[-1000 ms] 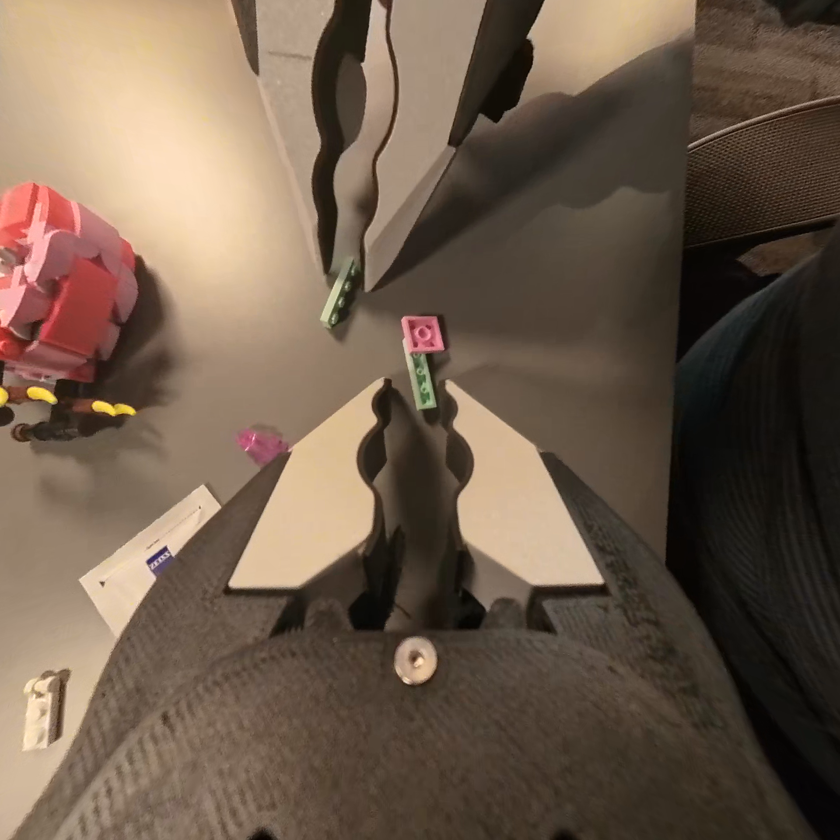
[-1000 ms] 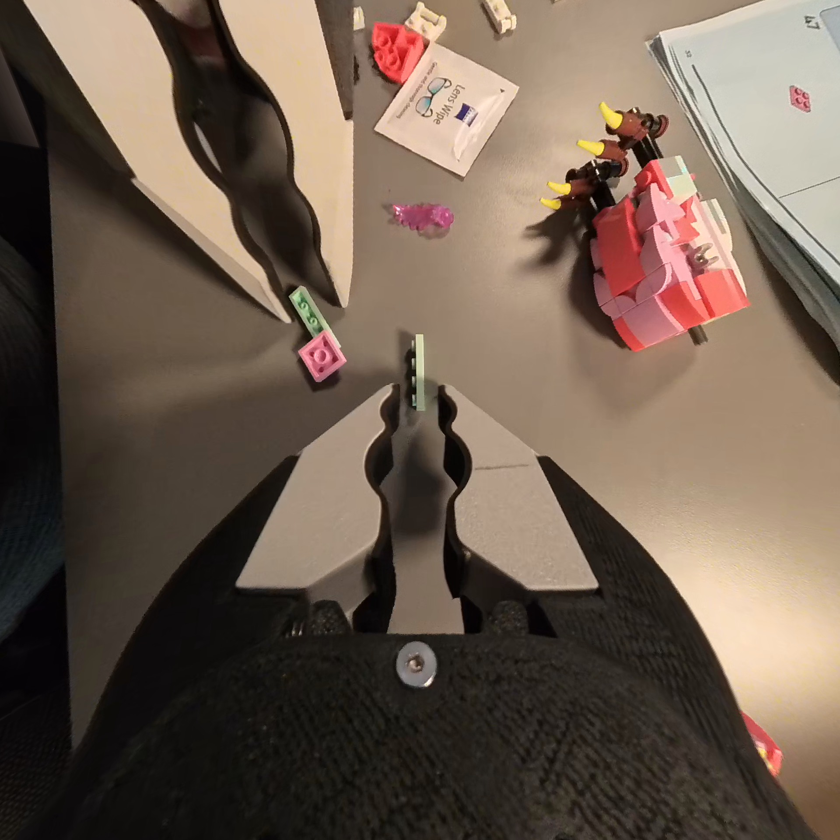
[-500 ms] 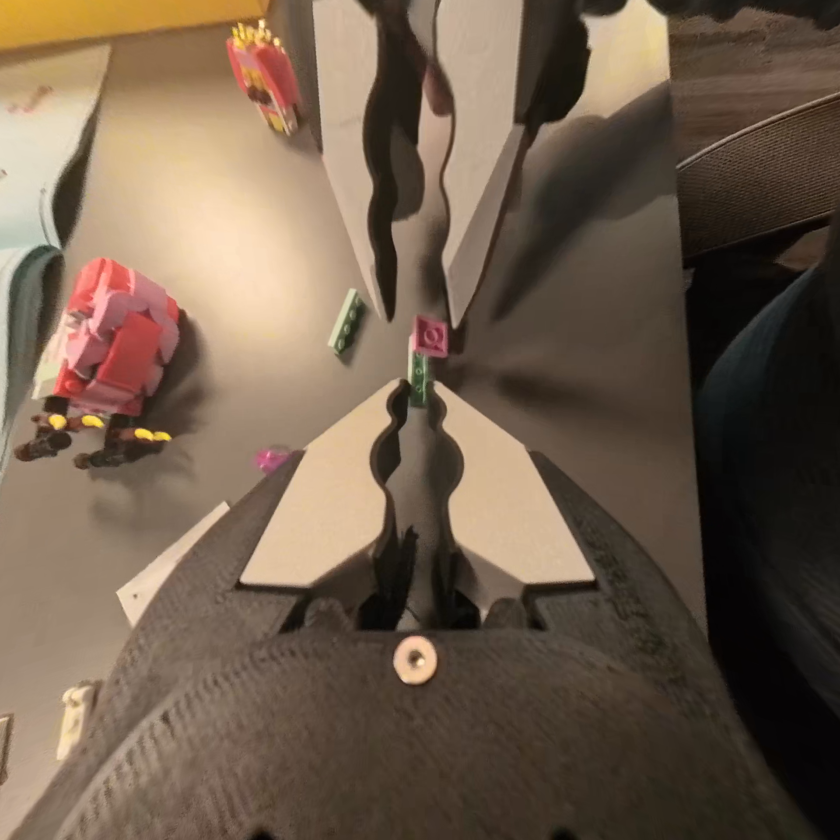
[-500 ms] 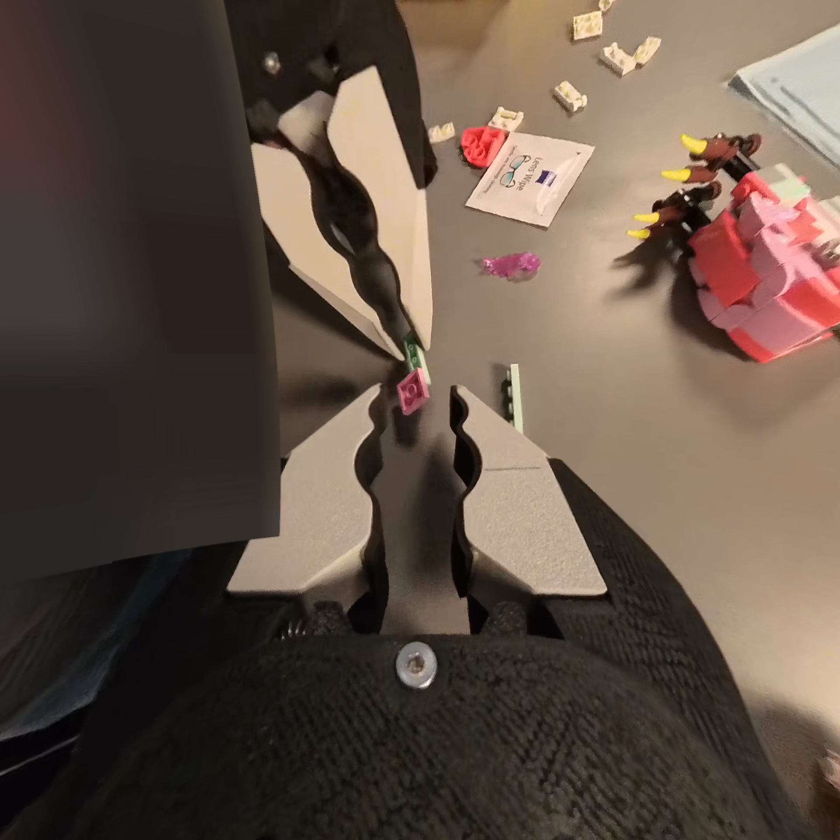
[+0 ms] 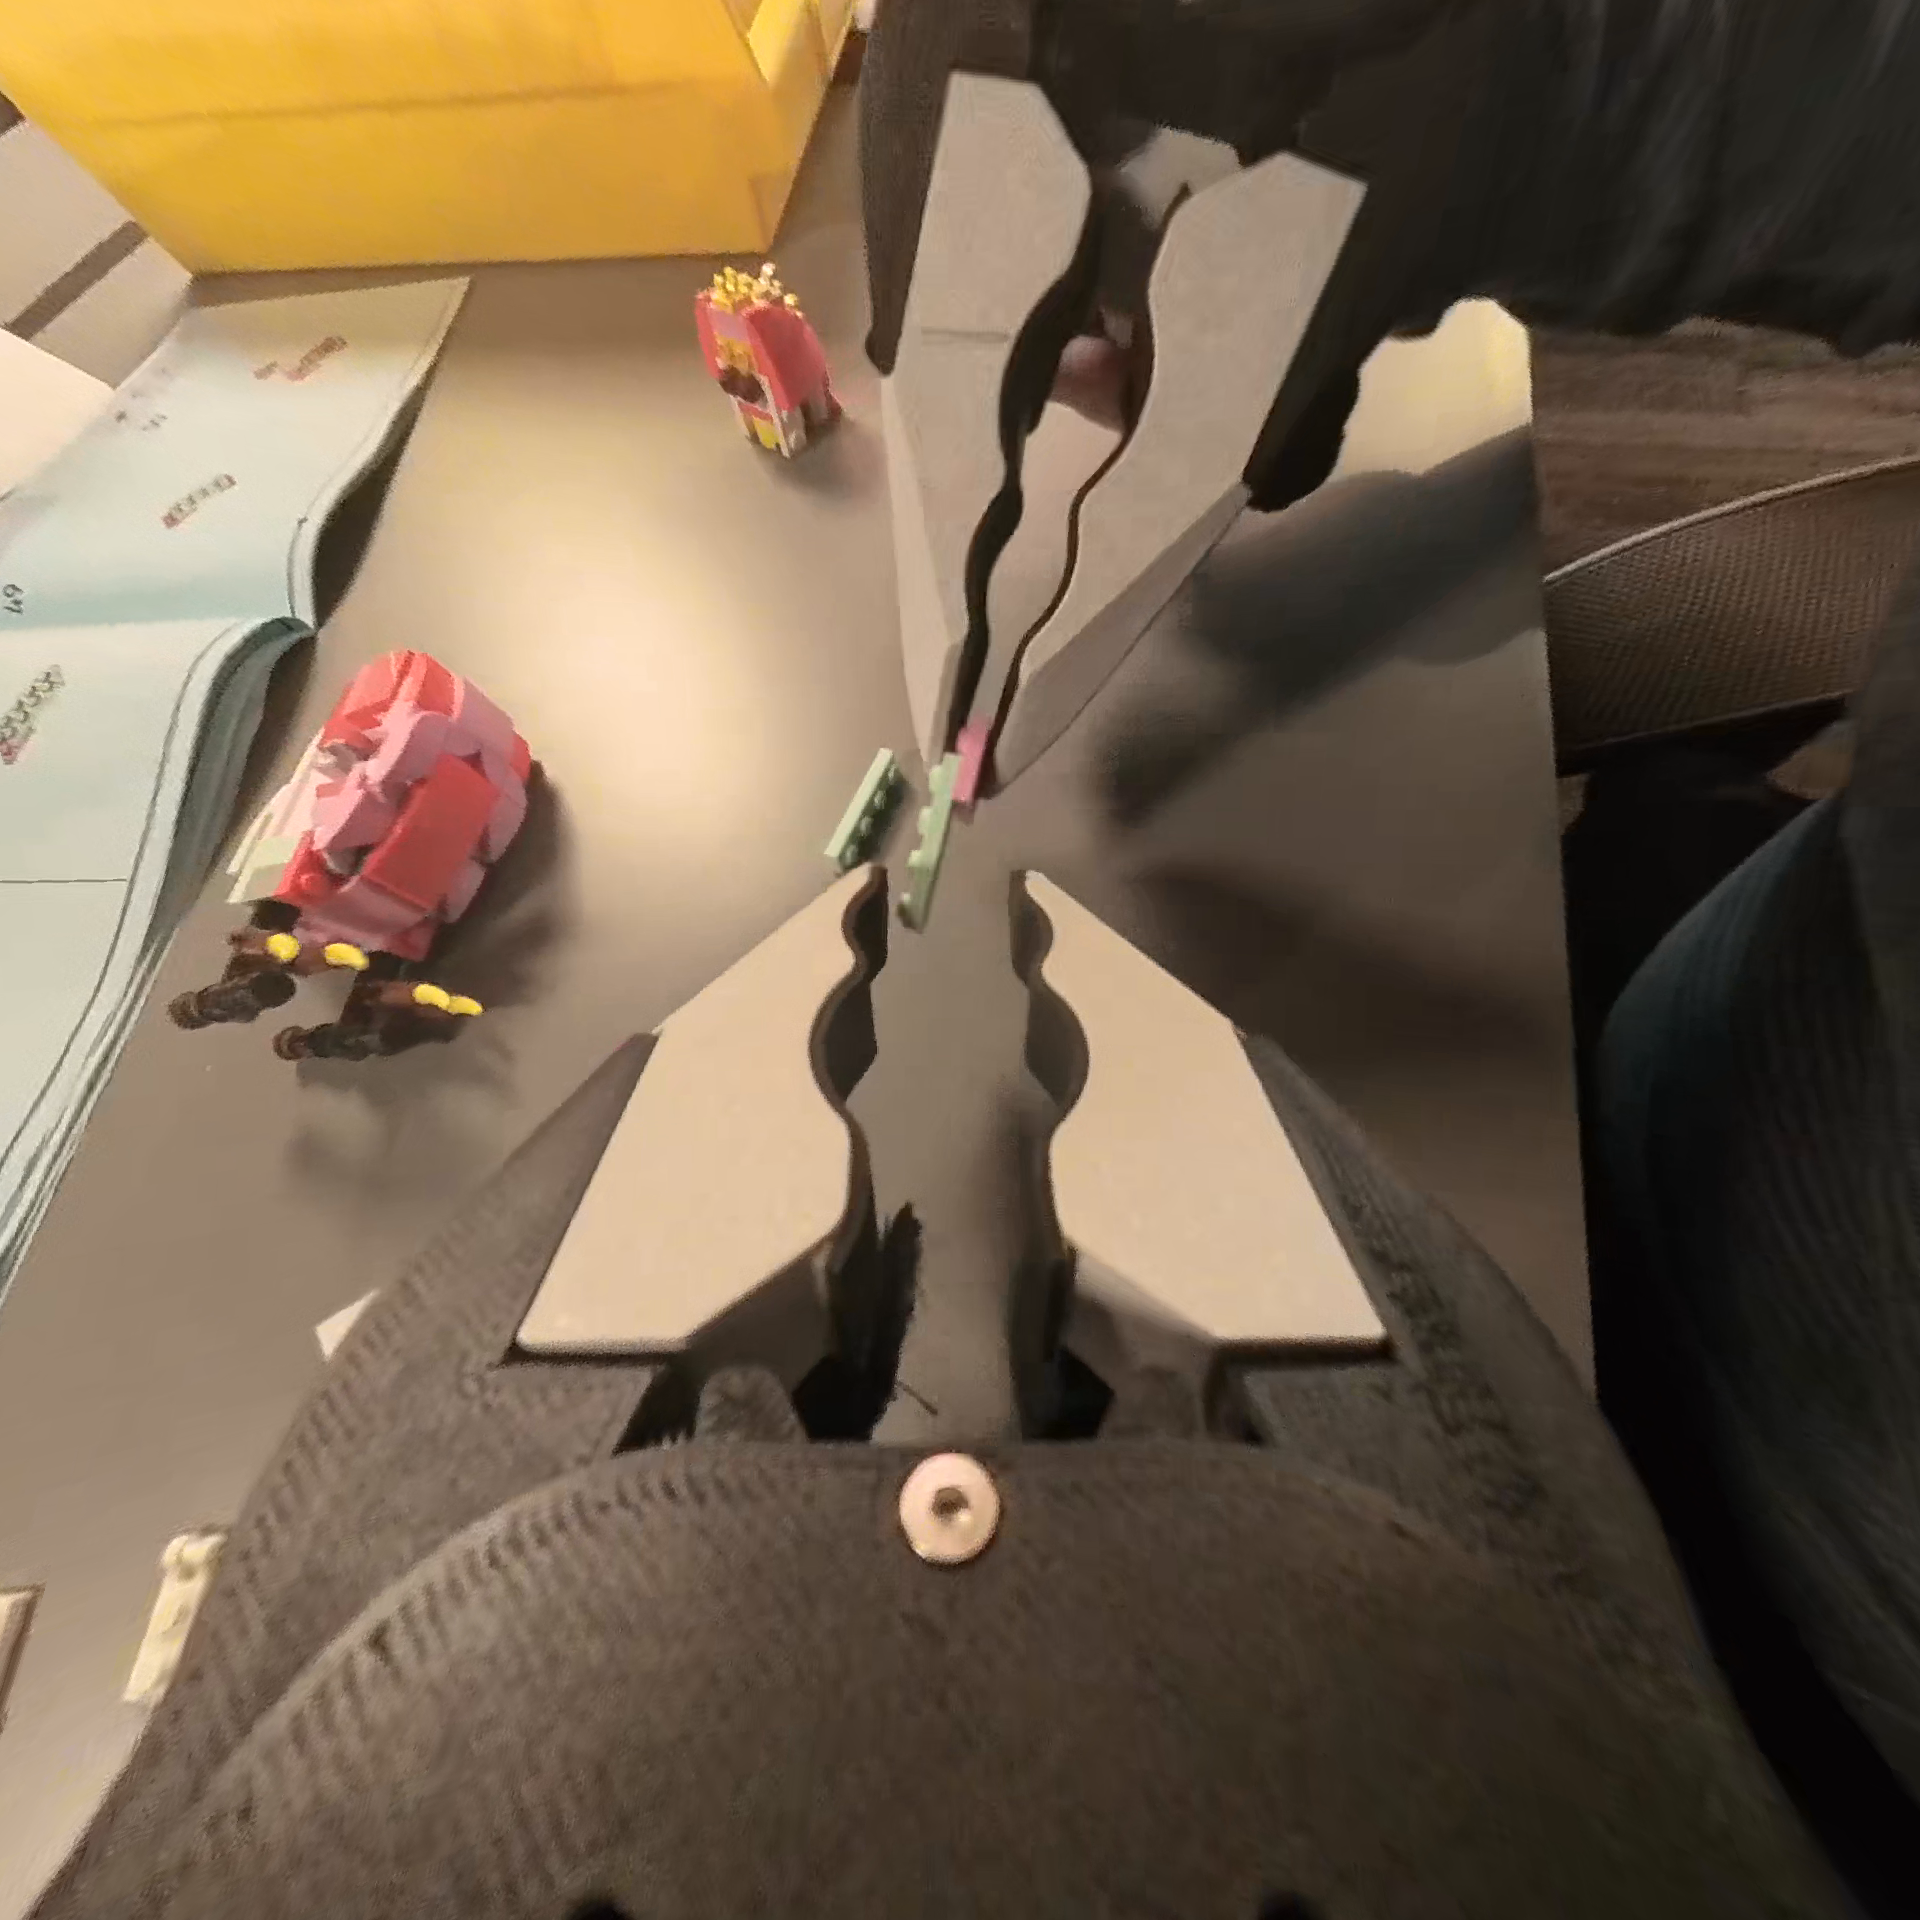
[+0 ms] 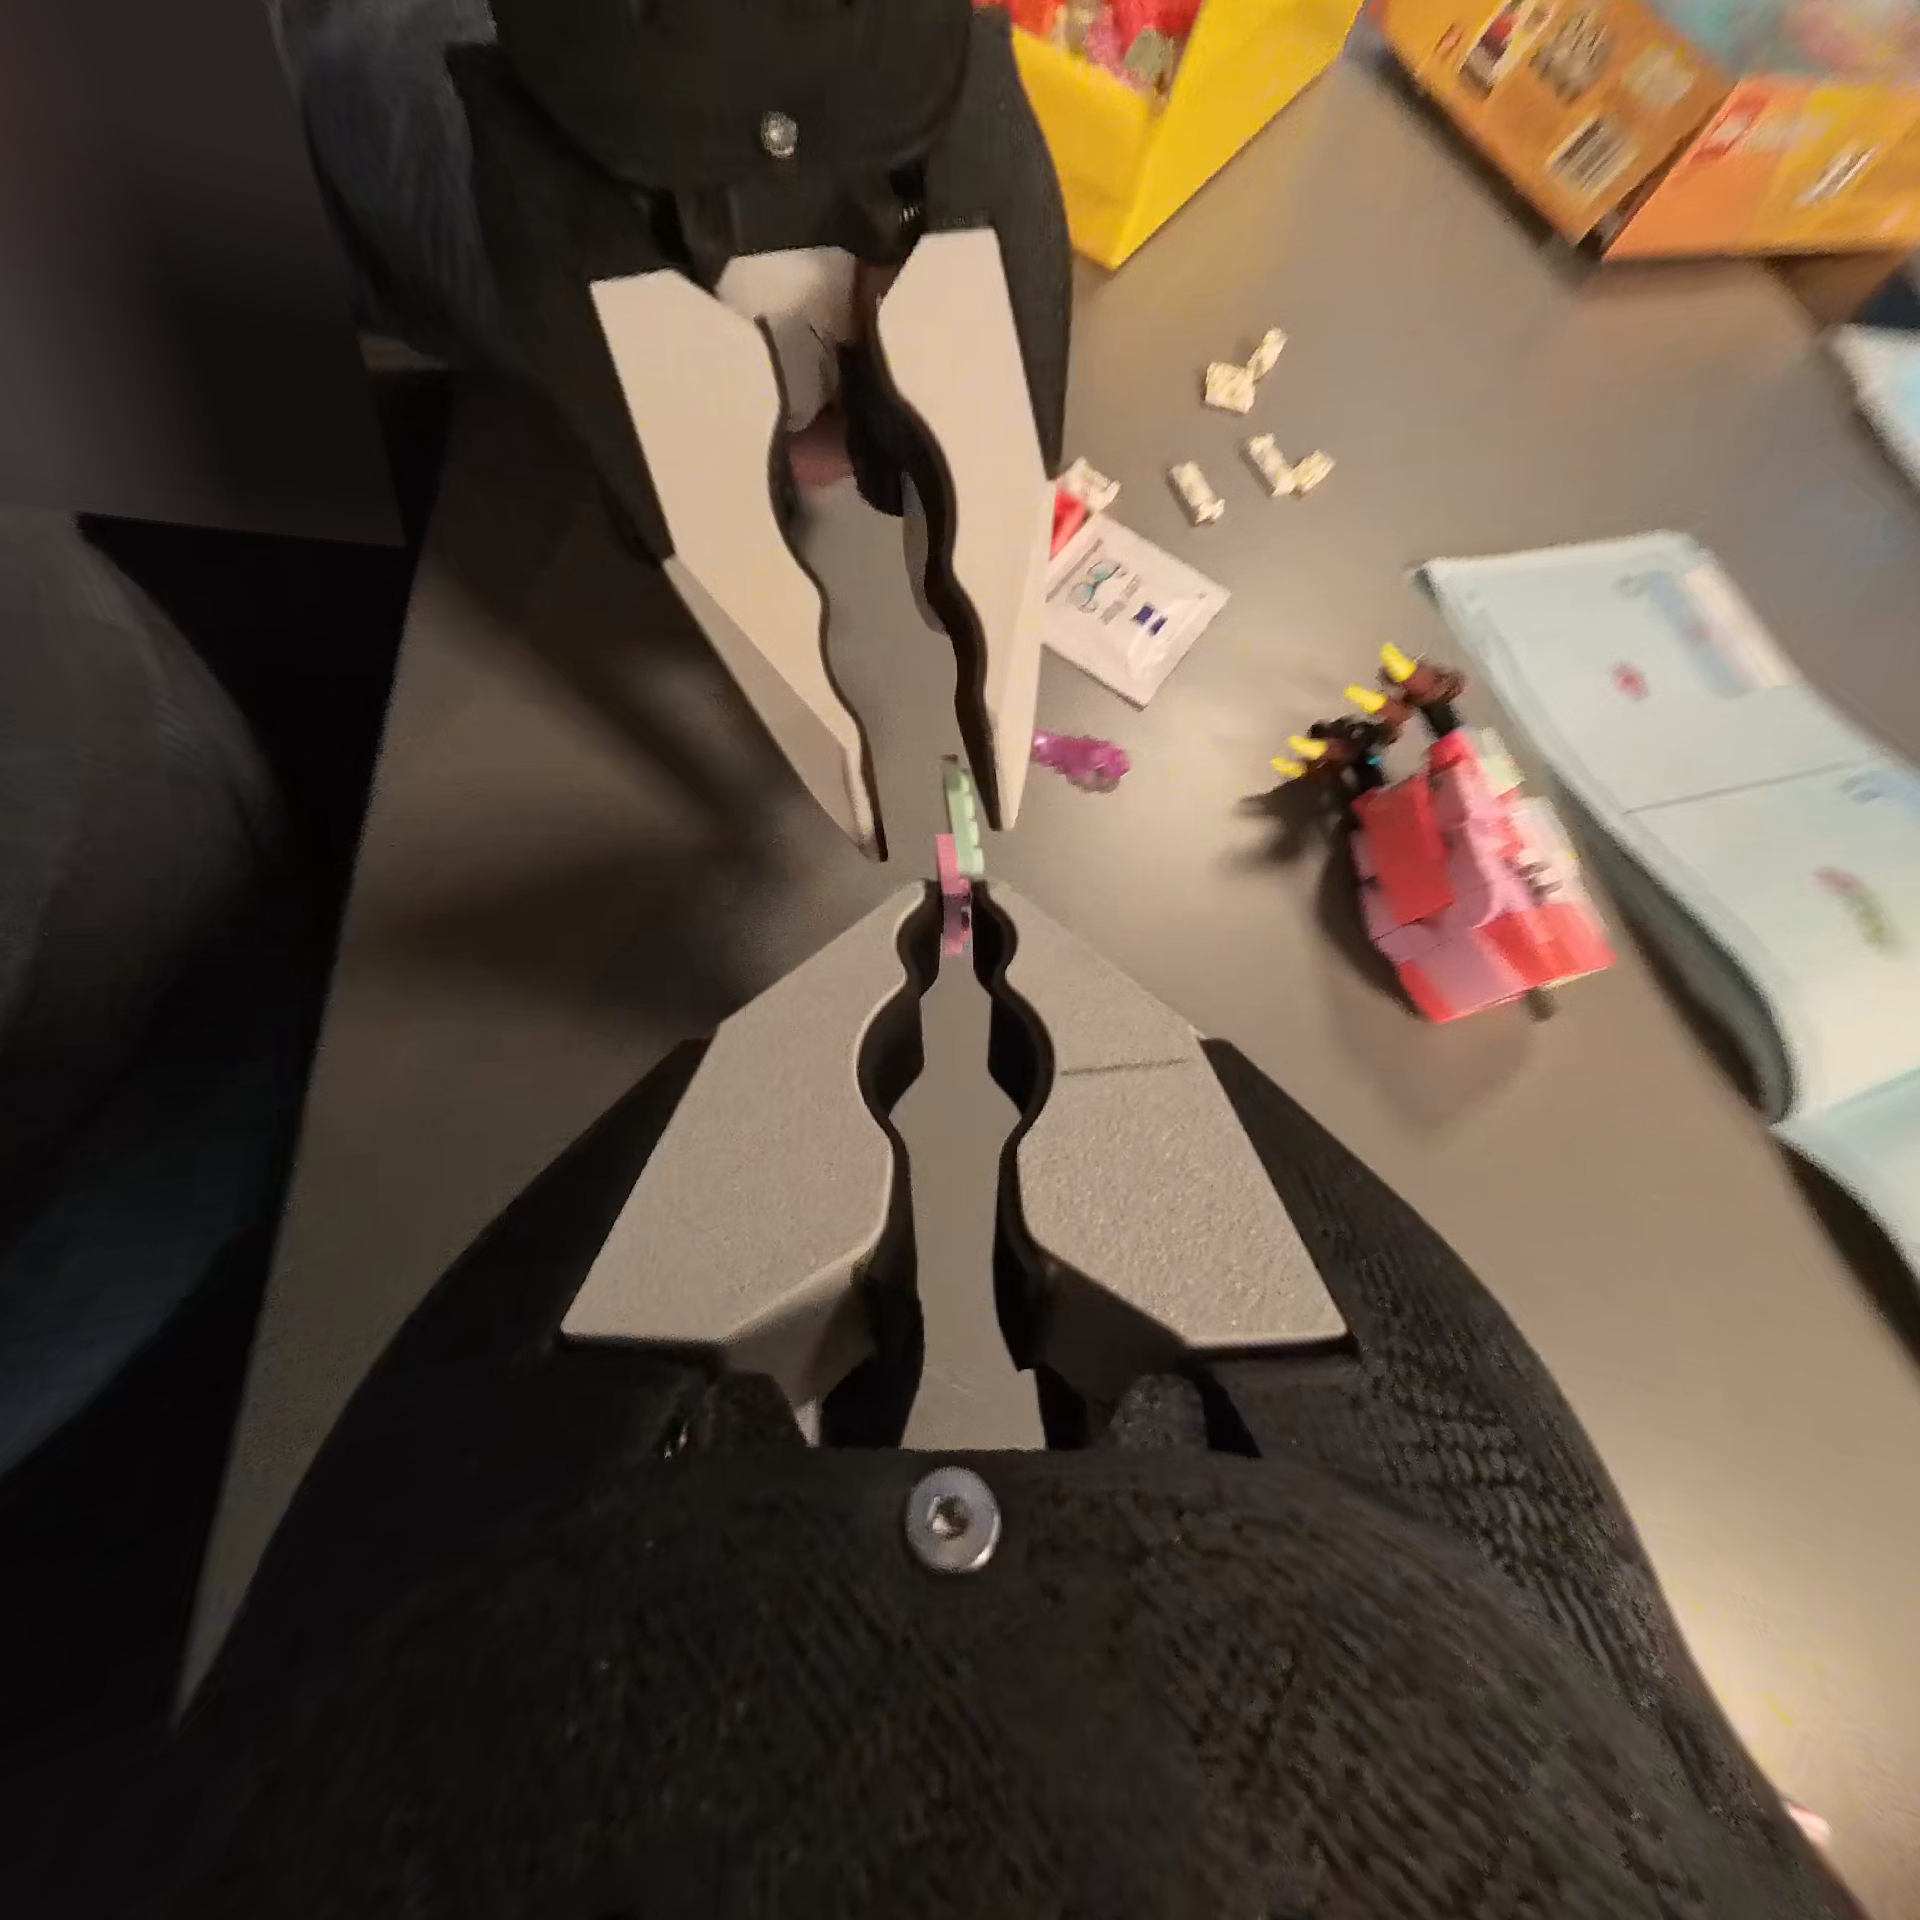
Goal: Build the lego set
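- Right gripper (image 6: pixel 956 896): fingers nearly closed, pads pinching a pink square plate (image 6: pixel 953 904) edge-on at the tips, lifted off the table (image 5: pixel 644 665).
- A light green strip plate (image 6: pixel 964 821) is stuck to the pink one and projects forward, its free end between the left gripper's tips.
- Left gripper (image 5: pixel 951 883): fingers spread partway, nothing clamped; the green strip sits just beside its left fingertip (image 5: pixel 868 883), right pad well clear of it.
- Second green strip plate (image 5: pixel 862 810) lies flat on the table just left of the held pair.
- Purple translucent piece (image 6: pixel 1081 758) near the left gripper.
- Farther out: red-pink brick model (image 5: pixel 405 821) with brown yellow-tipped claws, white sachet (image 6: pixel 1132 613), small white parts (image 6: pixel 1257 457), open instruction booklet (image 5: pixel 156 499), small red-yellow model (image 5: pixel 769 364), yellow box (image 5: pixel 416 125).
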Tool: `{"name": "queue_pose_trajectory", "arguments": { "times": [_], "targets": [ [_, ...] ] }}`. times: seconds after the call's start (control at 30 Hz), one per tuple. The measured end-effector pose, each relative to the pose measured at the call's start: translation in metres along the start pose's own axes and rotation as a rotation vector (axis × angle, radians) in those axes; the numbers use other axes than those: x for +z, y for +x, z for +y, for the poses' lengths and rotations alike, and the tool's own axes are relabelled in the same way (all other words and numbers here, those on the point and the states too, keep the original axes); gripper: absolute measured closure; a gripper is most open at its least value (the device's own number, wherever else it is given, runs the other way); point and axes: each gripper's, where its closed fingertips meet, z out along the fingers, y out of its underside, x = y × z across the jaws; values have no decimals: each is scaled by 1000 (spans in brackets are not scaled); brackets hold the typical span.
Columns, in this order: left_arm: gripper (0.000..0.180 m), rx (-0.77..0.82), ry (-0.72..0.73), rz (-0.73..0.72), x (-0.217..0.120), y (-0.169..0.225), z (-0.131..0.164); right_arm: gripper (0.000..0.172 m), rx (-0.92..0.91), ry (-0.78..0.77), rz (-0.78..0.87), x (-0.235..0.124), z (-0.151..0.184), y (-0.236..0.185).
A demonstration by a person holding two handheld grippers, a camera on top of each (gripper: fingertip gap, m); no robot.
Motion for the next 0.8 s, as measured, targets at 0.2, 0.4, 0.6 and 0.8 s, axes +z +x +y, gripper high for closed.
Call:
{"name": "queue_pose_trajectory", "arguments": {
  "times": [0.2, 0.4, 0.6, 0.8],
  "targets": [
    [161, 130, 52, -140, -10, -12, -14, 169, -239, -16, 127, -3, -8, 7],
    [175, 197, 26, -169, -10, -14, -14, 168, -258, 12, 140, -5, -14, 9],
    [177, 302, 47, -230, -14, -17, -16, 158, -232, 47, 142, -10, -16, 11],
    [177, 242, 105, -182, -14, -15, -21, 155, -184, 55, 131, -10, -13, 11]
  ]
}}
